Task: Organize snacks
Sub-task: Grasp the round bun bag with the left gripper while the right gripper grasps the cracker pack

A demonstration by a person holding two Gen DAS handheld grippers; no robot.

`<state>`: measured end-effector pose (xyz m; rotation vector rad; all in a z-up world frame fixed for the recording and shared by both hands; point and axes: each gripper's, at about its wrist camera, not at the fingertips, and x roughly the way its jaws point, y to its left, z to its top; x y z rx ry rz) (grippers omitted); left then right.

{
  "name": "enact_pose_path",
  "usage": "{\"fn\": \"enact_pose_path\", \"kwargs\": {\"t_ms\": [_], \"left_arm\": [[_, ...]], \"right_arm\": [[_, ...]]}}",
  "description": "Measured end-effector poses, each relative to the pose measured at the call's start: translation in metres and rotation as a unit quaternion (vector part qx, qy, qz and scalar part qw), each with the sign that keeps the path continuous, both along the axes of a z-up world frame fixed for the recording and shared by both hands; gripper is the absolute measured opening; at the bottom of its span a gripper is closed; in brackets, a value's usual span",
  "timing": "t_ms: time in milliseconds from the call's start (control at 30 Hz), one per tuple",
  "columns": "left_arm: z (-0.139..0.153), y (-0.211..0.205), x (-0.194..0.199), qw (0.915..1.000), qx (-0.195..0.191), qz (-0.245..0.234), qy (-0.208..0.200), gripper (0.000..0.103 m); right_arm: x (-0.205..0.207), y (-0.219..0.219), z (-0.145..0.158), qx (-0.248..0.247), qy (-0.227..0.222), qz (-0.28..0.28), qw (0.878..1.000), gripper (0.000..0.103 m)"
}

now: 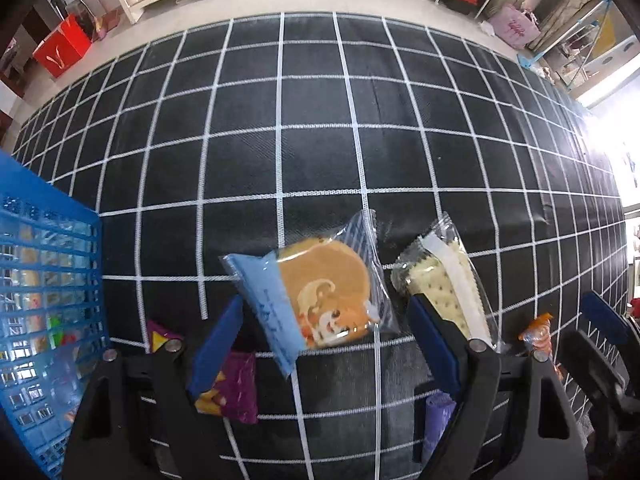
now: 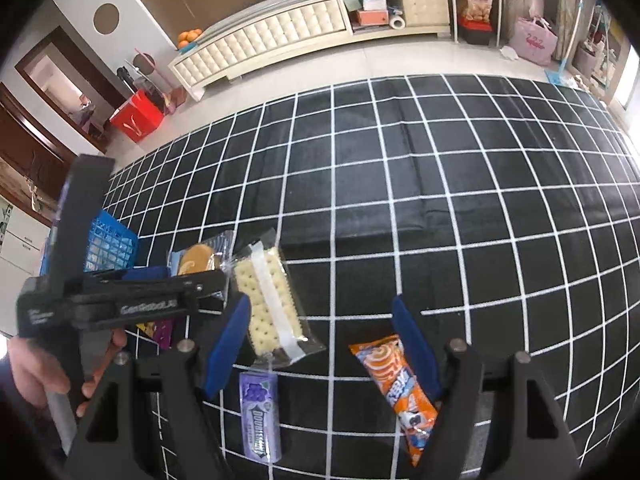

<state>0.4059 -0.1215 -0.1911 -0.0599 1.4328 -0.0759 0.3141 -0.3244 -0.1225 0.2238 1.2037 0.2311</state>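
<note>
Both hand-held grippers open (snacks between); blue basket (image 1: 48,280) leftward, possibly part-filled.

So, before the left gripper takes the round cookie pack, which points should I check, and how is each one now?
1. Left gripper open wide enough for the round cookie pack: ok, the jaws stand apart on either side of it.
2. Pack centred between the fingers: ok, roughly.
3. Cracker pack out of the way: not ok, it lies right beside the right finger.
4. Purple snack pack out of the way: not ok, the left finger overlaps it.
5. Blue basket has room left: cannot tell.
6. Right gripper out of the way: ok, open over the orange pack.
</note>
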Motion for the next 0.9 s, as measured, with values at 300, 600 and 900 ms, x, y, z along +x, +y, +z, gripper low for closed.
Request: {"fn": "enact_pose_path", "kwargs": {"t_ms": [300, 600, 900], "left_arm": [[-0.008, -0.001, 0.0, 0.9999, 0.011, -0.008, -0.004, 0.055], [0.024, 0.011, -0.022, 0.999, 0.001, -0.018, -0.041, 0.053], [0.071, 0.025, -0.072, 0.9925, 0.0, -0.065, -0.103, 0.053]], "right_arm": [[-0.003, -0.008, 0.0, 0.001, 0.003, -0.004, 1.0, 0.077], [-0.006, 0.0, 0.01, -0.008, 0.003, -0.005, 1.0, 0.077], [-0.004, 0.017, 0.018, -0.013, 0.001, 0.01, 1.0, 0.077]]}}
